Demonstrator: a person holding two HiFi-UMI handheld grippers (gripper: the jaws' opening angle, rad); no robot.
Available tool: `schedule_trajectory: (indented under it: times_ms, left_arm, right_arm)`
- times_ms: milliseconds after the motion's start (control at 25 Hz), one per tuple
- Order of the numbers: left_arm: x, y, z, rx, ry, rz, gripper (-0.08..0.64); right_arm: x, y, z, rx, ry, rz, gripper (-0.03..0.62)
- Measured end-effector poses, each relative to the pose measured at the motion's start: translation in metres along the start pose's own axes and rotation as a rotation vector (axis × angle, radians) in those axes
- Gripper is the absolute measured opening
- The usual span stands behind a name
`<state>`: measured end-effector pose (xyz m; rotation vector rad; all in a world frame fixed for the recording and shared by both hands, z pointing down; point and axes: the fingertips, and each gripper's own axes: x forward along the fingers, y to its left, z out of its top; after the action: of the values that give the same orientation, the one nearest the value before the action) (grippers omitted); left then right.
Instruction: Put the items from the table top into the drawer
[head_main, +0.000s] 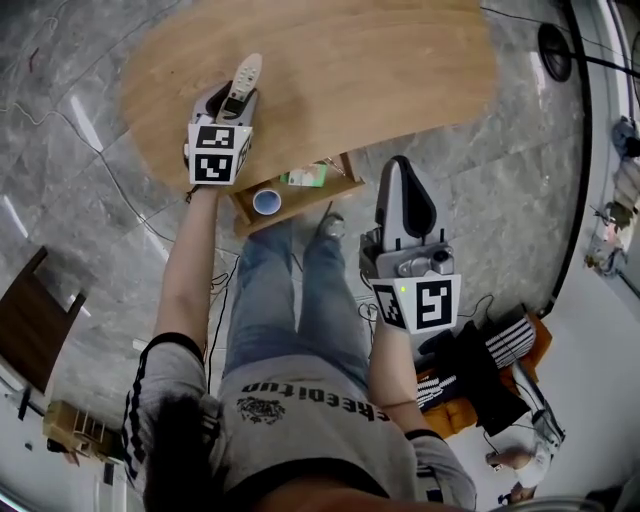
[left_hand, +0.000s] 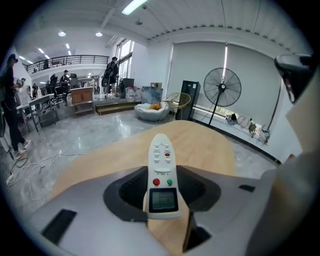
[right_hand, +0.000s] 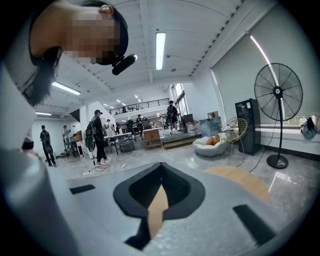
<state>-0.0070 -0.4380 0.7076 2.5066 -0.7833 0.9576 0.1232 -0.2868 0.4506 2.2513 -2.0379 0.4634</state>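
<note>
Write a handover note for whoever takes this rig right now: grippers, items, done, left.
Left gripper: shut on the white plastic remote control with red and green buttons, held over the oval wooden table.
Right gripper: shut, nothing between the jaws, held off the table's near edge beside the drawer.
Open wooden drawer: holds a round white cup-like item with a blue inside and a green-and-white packet.
Done: those two are in.
Left: carry the remote to the drawer and release it. The head view shows nothing else on the table top.
</note>
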Motion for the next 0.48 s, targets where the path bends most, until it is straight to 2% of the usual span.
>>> schedule_trajectory:
  times_ms: [240,480]
  left_arm:
    - [-0.042,-0.028,0.018,0.009,-0.093,0.007,0.176]
    - [-0.086,-0.061,0.019,-0.029,-0.169,0.040,0.175]
  right_arm:
    - [-0.017,0.002,0.002,-0.006,-0.020,0.046,0.000]
    - [-0.047,0.002,0.006,-0.035,-0.042,0.111,0.000]
